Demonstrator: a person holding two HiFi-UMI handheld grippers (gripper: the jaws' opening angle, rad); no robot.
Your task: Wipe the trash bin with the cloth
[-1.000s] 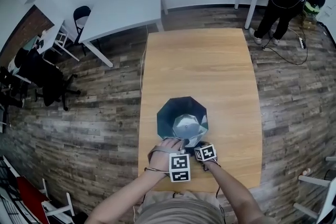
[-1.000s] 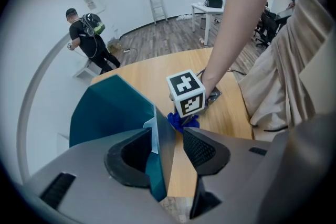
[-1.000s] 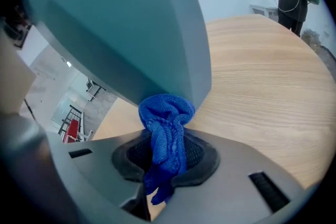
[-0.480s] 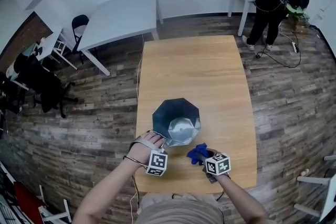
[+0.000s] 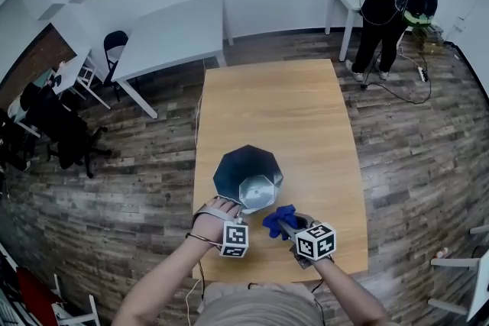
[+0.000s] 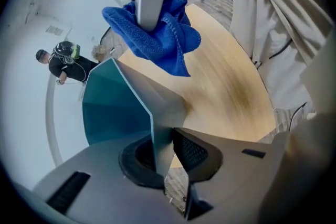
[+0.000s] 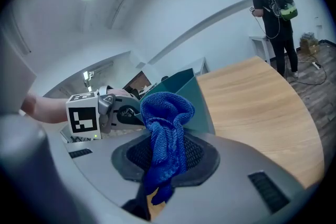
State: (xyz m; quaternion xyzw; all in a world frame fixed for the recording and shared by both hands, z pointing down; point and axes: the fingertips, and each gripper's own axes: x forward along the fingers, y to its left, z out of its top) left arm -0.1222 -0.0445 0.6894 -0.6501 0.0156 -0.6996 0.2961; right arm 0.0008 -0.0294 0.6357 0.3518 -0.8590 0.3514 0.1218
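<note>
At table [image 5: 283, 103] edge, left hand-held gripper [image 6: 164, 159] closes on trash bin [image 5: 233, 166] wall; right hand-held gripper [image 7: 166, 153] clamps cloth [image 7: 167, 112].

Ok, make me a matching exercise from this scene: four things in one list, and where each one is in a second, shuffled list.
Things:
1. blue cloth
2. trash bin
3. person in black
4. black chair

Places:
A. standing at the upper right of the head view
B. at the near end of the wooden table
C. beside the white table at the upper left
D. pinched in the right gripper

Pairs: 1-D; 2-B; 3-A; 4-C
</note>
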